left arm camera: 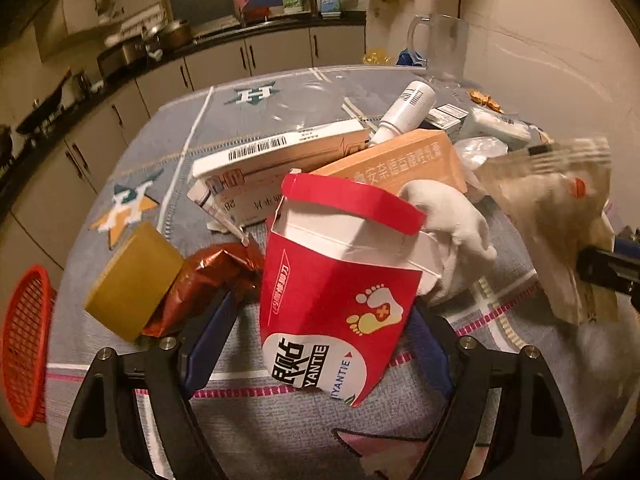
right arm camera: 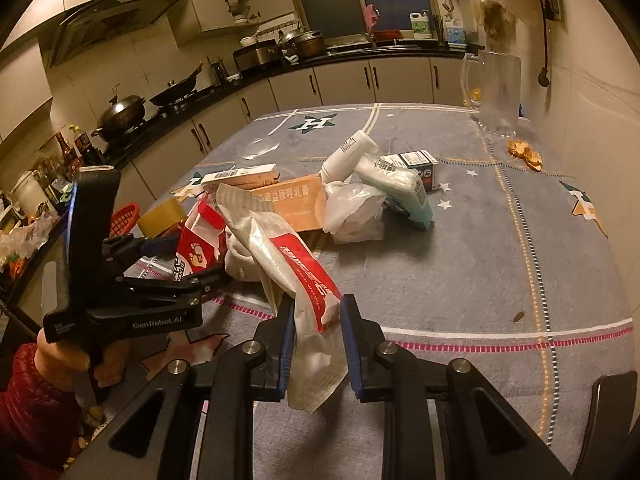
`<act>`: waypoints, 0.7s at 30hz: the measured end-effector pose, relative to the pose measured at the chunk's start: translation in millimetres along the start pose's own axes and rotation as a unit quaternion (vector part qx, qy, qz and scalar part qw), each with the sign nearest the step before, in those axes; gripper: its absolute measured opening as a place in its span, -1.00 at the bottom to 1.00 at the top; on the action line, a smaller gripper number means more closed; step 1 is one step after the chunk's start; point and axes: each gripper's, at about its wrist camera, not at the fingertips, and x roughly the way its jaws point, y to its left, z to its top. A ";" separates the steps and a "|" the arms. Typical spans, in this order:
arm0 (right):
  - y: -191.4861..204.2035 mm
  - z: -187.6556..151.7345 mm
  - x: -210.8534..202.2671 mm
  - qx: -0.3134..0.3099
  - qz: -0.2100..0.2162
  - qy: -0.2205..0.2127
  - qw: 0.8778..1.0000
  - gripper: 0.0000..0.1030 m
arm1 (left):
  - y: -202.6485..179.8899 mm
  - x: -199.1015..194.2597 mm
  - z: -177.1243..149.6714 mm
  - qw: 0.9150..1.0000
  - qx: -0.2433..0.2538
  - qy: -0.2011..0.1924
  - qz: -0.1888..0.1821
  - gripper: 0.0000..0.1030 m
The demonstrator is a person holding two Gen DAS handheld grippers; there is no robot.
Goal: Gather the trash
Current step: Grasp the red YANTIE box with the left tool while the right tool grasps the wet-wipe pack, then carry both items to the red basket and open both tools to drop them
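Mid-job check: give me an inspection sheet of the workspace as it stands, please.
Surface: table under a grey patterned cloth.
Job's things: red carton, open-topped, between the left fingers; white-and-red pouch in the right gripper; orange box, barcode box, white bottle, clear plastic bag, white cloth piled mid-table.
Clutter: tape roll, red foil wrapper, red basket at the edge, glass jug, peel scraps.
Grippers: left gripper open around the carton; right gripper shut on the pouch.
Cables: black cord on the wall.
Surroundings: kitchen counter with wok and pots.
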 end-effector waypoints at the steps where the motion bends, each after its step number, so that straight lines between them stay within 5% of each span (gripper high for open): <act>1: -1.0 -0.3 -0.5 0.001 0.001 -0.001 1.000 -0.53 | 1.0 -0.7 -0.7 1.000 -0.004 0.000 -0.001 0.43; 2: -0.4 -0.5 -1.4 0.003 0.003 -0.001 1.000 -0.53 | 1.8 -1.2 -1.8 1.000 -0.006 0.002 -0.001 0.25; 5: 0.0 0.3 -4.7 0.005 0.005 -0.005 1.000 -0.53 | 4.8 -4.8 -6.9 1.000 -0.019 0.003 -0.004 0.21; 21: 22.9 7.2 -14.6 -0.002 0.032 -0.023 0.999 -0.53 | 22.4 -64.8 -18.1 0.997 -0.052 -0.064 0.000 0.21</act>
